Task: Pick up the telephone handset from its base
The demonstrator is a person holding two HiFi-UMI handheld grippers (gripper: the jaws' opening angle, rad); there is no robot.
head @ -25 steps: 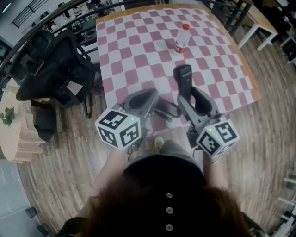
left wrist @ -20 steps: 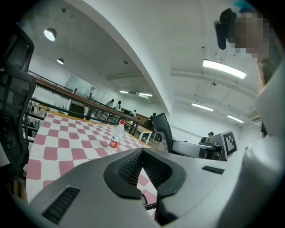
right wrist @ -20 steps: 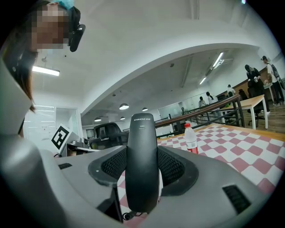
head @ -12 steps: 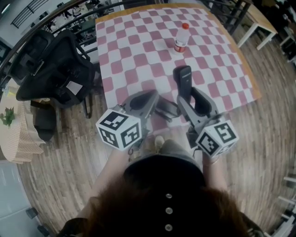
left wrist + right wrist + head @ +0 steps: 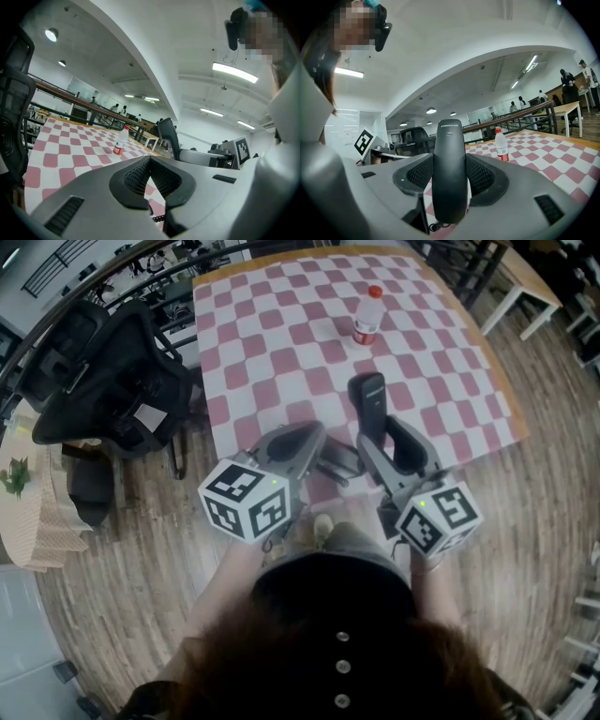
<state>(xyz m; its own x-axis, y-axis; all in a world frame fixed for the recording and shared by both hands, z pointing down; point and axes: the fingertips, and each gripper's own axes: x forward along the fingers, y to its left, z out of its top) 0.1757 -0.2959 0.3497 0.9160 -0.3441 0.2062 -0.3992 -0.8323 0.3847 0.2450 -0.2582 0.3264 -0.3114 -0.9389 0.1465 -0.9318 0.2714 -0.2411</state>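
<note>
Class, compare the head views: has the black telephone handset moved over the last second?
No: the black telephone handset, in the right gripper, keeps its gap to the red-capped plastic bottle.

Handset (image 5: 367, 397) partly hidden
Head view centre: the right hand-held gripper (image 5: 377, 433) covers its lower end; bottle (image 5: 367, 317) label unreadable.

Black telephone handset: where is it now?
The black telephone handset is clamped in the right gripper, above the near part of the pink-checked table in the head view; a red-capped plastic bottle stands beyond.
</note>
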